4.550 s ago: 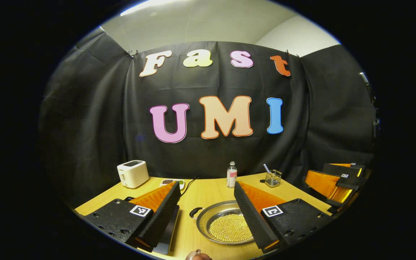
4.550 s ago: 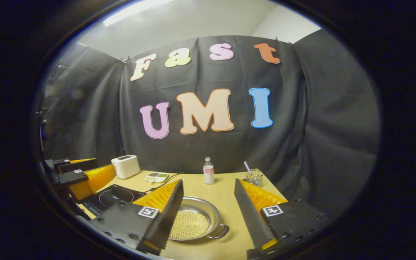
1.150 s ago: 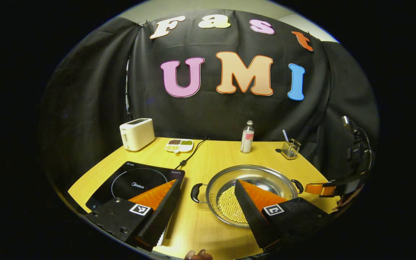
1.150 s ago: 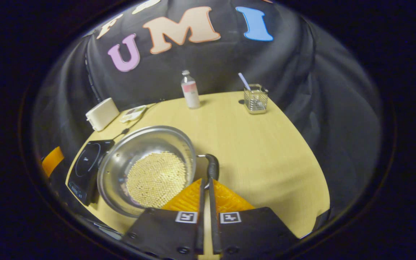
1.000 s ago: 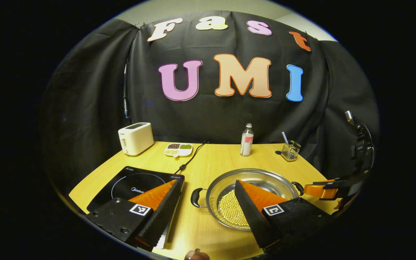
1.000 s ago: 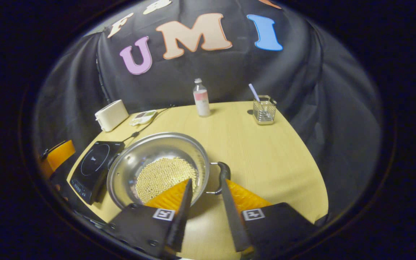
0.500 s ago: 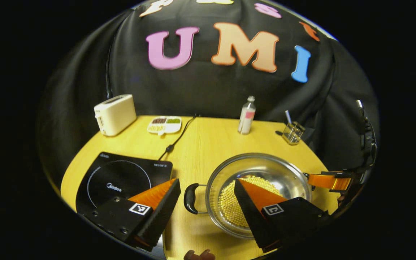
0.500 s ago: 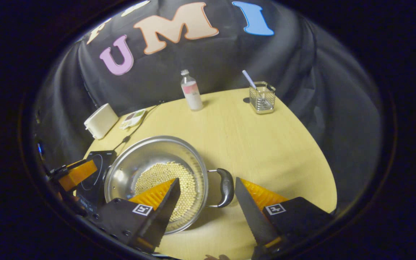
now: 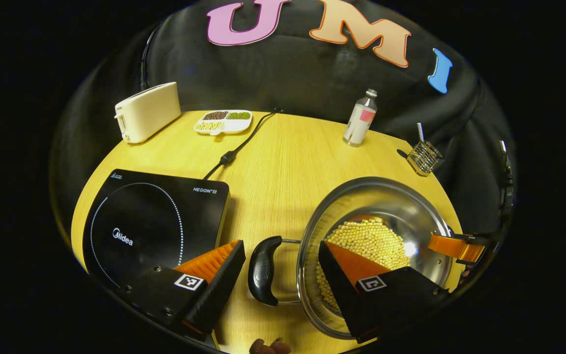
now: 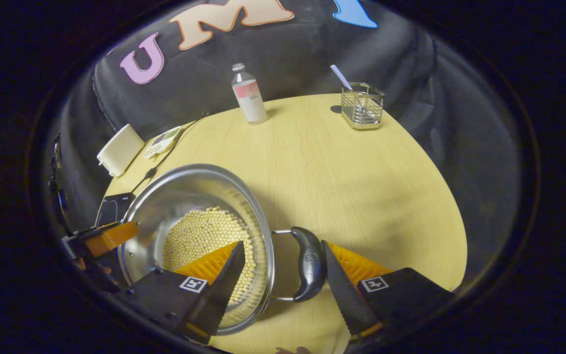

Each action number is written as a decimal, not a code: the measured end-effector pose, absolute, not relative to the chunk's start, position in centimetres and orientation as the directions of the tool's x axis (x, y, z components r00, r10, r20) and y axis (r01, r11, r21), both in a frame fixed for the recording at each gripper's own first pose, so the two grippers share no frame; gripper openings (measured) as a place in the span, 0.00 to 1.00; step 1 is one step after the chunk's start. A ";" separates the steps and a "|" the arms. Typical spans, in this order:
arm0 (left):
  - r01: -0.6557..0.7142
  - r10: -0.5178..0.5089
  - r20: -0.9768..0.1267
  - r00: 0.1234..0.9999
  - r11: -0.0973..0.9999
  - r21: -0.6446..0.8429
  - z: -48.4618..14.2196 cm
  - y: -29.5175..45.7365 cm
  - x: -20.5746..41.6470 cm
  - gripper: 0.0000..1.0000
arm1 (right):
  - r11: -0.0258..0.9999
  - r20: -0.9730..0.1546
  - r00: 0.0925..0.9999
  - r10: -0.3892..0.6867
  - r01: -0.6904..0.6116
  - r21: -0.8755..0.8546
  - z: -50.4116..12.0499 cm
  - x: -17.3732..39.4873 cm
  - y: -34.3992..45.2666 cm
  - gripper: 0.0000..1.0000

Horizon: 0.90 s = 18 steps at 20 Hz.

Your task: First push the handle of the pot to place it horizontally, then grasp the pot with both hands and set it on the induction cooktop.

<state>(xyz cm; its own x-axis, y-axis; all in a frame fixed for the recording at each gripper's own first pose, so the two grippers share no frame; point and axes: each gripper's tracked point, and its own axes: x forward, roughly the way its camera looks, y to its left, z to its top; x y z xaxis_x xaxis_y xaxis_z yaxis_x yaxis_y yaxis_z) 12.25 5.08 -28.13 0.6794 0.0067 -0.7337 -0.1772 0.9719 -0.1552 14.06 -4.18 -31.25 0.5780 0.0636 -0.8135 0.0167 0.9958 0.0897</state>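
Pot (image 9: 376,246), a wide steel one holding a layer of small yellow beads, sits on the wooden tabletop (image 9: 273,162) just to the right of the black induction cooktop (image 9: 150,221). Its two black side handles lie level, one toward each gripper, so the pushing step looks finished and the two-handed grasp appears to be the step in hand.

In the left gripper view, the left gripper (image 9: 283,268) is spread wide, and the pot's left handle (image 9: 262,270) lies between its fingers, touching neither. In the right gripper view, the right gripper (image 10: 283,268) is likewise wide apart around the right handle (image 10: 309,263); the handle sits close against one finger, though contact cannot be confirmed.

Judging from this, the next move calls for both grippers to close firmly on their handles together, then lift evenly so the beads stay level, and carry the pot leftward onto the cooktop's ring.
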 end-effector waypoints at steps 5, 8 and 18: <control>-0.197 -0.007 -0.764 0.645 0.965 -0.175 -29.6 4.8 11.9 0.99 | 0.996 -0.832 0.551 0.060 0.027 0.089 -32.6 14.1 -4.2 0.96; -0.192 -0.007 -0.770 0.638 0.967 -0.168 -29.8 4.8 11.8 0.97 | 0.996 -0.832 0.553 0.051 0.032 0.082 -32.9 14.4 -4.4 0.87; -0.167 -0.018 -0.766 0.643 0.973 -0.162 -29.9 4.5 12.2 0.71 | 0.997 -0.830 0.554 0.064 0.005 0.081 -32.7 14.4 -4.6 0.60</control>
